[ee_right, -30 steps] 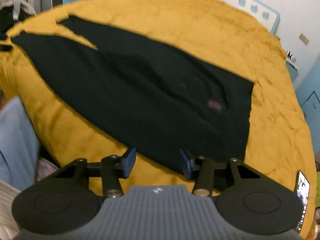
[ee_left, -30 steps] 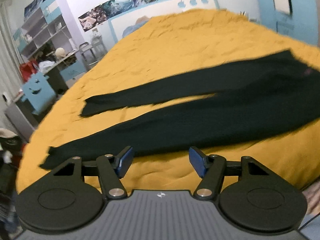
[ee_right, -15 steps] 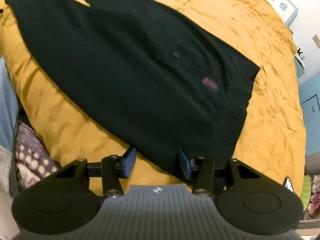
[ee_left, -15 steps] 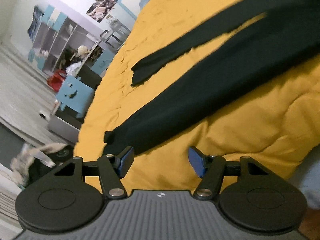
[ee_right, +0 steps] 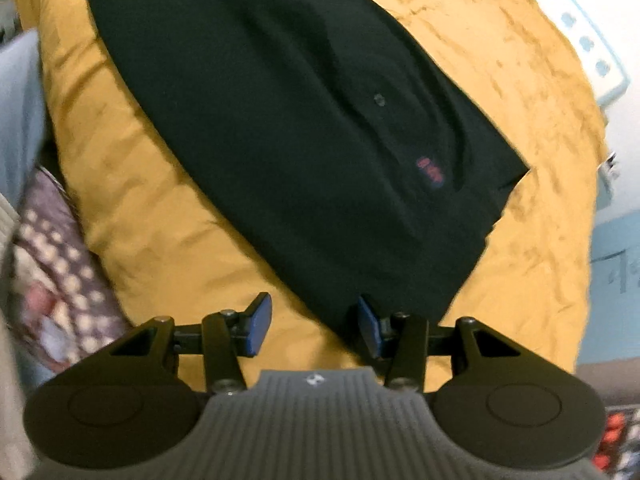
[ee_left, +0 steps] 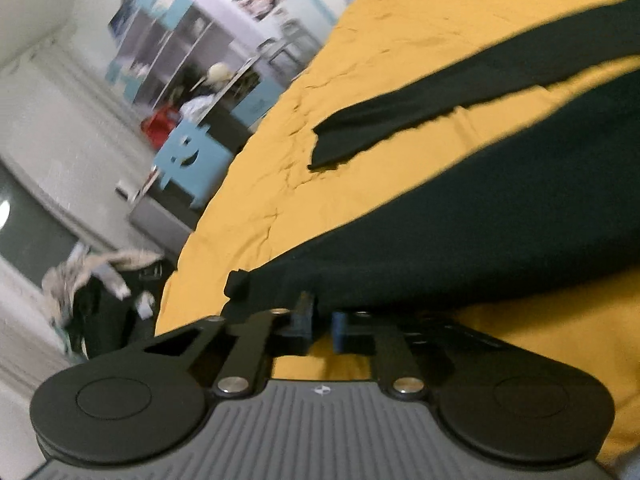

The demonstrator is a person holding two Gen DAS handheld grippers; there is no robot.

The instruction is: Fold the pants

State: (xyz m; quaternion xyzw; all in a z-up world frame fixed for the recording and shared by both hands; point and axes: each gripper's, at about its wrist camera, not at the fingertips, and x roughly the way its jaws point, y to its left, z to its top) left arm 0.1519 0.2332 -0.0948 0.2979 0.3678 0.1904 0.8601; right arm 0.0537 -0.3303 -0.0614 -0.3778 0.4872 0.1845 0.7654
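The left gripper (ee_left: 320, 326) has just closed its jaws, and its blue pads (ee_left: 339, 330) now stand almost together at the cuff of the nearer leg of the black pants (ee_left: 460, 240). The dark cloth edge lies right at the fingertips, and a thin fold appears caught between them, though the blur makes this hard to confirm. From there the near leg runs up and to the right across a yellow bedspread (ee_left: 320, 128). The far leg lies separate, its cuff flat on the yellow cover further up the bed. To the left of the bed stand a blue chair (ee_left: 188, 156) and a blurred shelf (ee_left: 160, 48) against a pale wall.

The right gripper (ee_right: 314, 326) hangs with its jaws about half apart and nothing pressed between the pads (ee_right: 258, 330). Its right pad sits at the near corner of the pants' waist end (ee_right: 320, 140), while the left pad is over bare yellow bedspread (ee_right: 140, 208). The waist spreads flat, with a small red mark (ee_right: 430, 170) near its far edge.
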